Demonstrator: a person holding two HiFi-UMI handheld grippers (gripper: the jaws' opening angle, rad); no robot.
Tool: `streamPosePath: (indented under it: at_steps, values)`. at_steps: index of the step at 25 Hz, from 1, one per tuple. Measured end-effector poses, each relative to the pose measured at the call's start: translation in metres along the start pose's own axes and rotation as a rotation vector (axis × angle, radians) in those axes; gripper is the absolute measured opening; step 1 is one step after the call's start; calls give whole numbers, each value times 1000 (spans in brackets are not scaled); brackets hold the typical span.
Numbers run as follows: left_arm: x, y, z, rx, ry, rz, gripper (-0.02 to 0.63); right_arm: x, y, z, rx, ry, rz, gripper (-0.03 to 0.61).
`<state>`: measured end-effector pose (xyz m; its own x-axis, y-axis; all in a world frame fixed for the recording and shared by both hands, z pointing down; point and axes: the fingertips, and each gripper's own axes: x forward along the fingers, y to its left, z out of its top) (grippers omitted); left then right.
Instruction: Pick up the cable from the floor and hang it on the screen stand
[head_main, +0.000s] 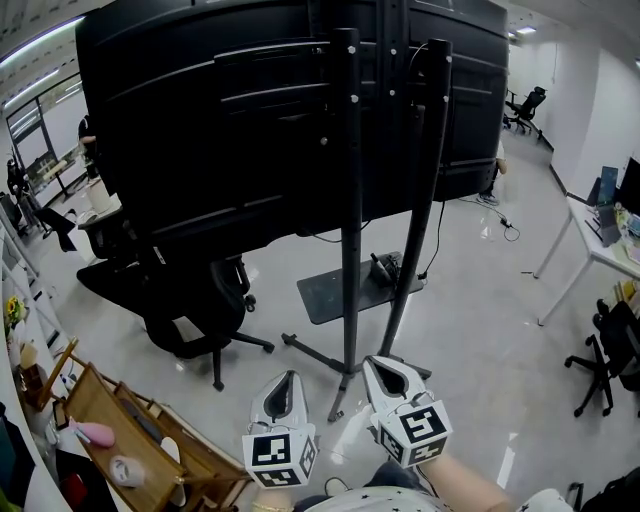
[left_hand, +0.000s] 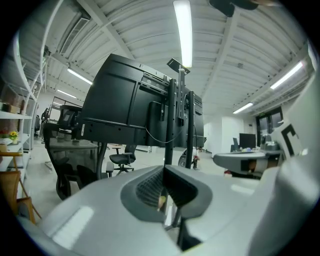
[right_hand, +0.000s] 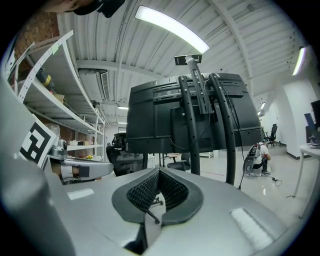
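Observation:
A big black screen (head_main: 250, 110) is mounted on a stand with two black poles (head_main: 351, 200), and I see it from the back. A thin black cable (head_main: 438, 190) runs down along the right pole to the grey base plate (head_main: 325, 295), where a small black object (head_main: 383, 266) lies. Another cable (head_main: 505, 226) lies on the floor far behind the stand. My left gripper (head_main: 288, 383) and right gripper (head_main: 383, 368) hover low in front of the stand's feet, both shut with nothing held. The stand also fills the left gripper view (left_hand: 176, 125) and the right gripper view (right_hand: 200, 120).
A black office chair (head_main: 205, 320) stands left of the stand. A wooden rack (head_main: 110, 420) with small items sits at the lower left. A white desk (head_main: 590, 250) and another chair (head_main: 605, 350) are on the right. A person (right_hand: 258, 152) crouches far off.

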<state>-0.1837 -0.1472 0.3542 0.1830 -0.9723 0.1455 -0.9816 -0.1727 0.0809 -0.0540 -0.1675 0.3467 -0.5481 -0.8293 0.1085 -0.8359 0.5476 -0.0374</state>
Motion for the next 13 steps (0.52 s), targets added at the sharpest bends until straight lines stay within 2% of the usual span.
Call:
streamPosePath:
  at_steps: [13]
  values:
    - [-9, -11, 0, 36, 7, -17, 8, -11, -1, 2, -1, -16, -19, -2]
